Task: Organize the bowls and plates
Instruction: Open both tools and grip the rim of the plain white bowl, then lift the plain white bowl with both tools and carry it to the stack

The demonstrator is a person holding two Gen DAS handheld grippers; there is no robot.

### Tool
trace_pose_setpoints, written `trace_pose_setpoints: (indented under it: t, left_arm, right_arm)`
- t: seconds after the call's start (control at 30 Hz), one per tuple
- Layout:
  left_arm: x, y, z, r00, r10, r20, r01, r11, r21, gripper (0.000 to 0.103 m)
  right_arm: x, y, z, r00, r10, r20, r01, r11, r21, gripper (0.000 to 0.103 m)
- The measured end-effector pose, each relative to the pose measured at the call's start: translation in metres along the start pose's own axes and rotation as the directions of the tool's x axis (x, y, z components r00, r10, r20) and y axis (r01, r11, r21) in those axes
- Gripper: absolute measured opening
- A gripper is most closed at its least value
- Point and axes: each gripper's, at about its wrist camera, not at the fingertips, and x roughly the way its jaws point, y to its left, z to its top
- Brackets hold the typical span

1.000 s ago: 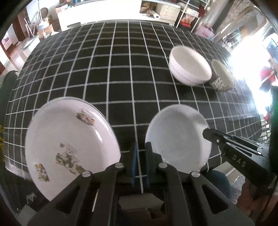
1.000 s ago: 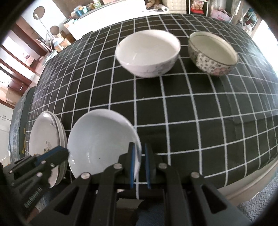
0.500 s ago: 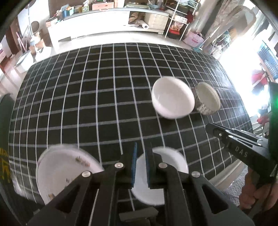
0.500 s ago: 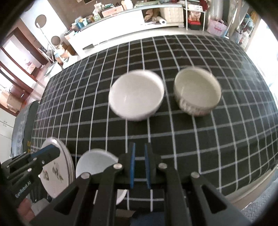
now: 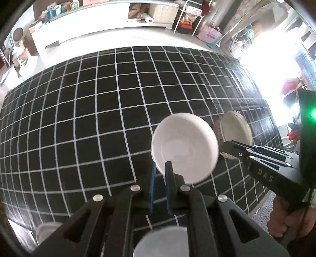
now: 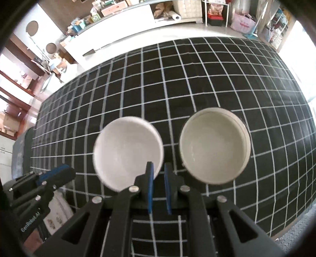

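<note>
A plain white bowl (image 5: pixel 184 147) (image 6: pixel 128 153) and a cream bowl with a patterned outside (image 5: pixel 236 131) (image 6: pixel 214 145) stand side by side on the black checked tablecloth (image 5: pixel 88 118). My left gripper (image 5: pixel 160 168) is shut and empty, high above the table, its tips over the white bowl's near rim. My right gripper (image 6: pixel 158 168) is shut and empty, above the gap between the two bowls. A shallow white dish (image 5: pixel 164 241) and a flowered plate (image 5: pixel 47 232) (image 6: pixel 58 214) lie near the table's front edge, mostly hidden by the grippers.
The right gripper's body (image 5: pixel 262 158) shows at the right of the left wrist view, the left gripper's body (image 6: pixel 41 185) at the lower left of the right wrist view. The table's front edge (image 6: pixel 286 231) is close. A white counter (image 5: pixel 108 17) and shelves stand beyond the table.
Both grippers have risen and drawn back from the table, staying shut. The dish and flowered plate have slid to the bottom of the views; the two bowls now sit under the fingertips.
</note>
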Motion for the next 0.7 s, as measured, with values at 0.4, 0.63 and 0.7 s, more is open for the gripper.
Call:
trace_pose_setpoints:
  t: [0.4,0.63,0.7]
  left_arm:
    - [0.035,0.002,0.012,0.999,-0.039,-0.026,0.04,0.999,0.022,0.008]
    - [0.056,-0.004,0.011,0.999,0.002,-0.046,0.001,0.998,0.057,0.008]
    - [0.057,-0.007,0.011,0.999,0.022,-0.041,-0.019,0.998,0.058,0.008]
  right_arm:
    - [0.025,0.006,0.007,1.0,0.002,-0.025,-0.003,1.0,-0.016,0.014]
    - [0.042,0.009,0.005,0.999,0.005,-0.046,-0.006,1.0,-0.013,0.014]
    - [0.045,0.01,0.006,0.999,0.004,-0.053,-0.005,1.0,-0.019,0.014]
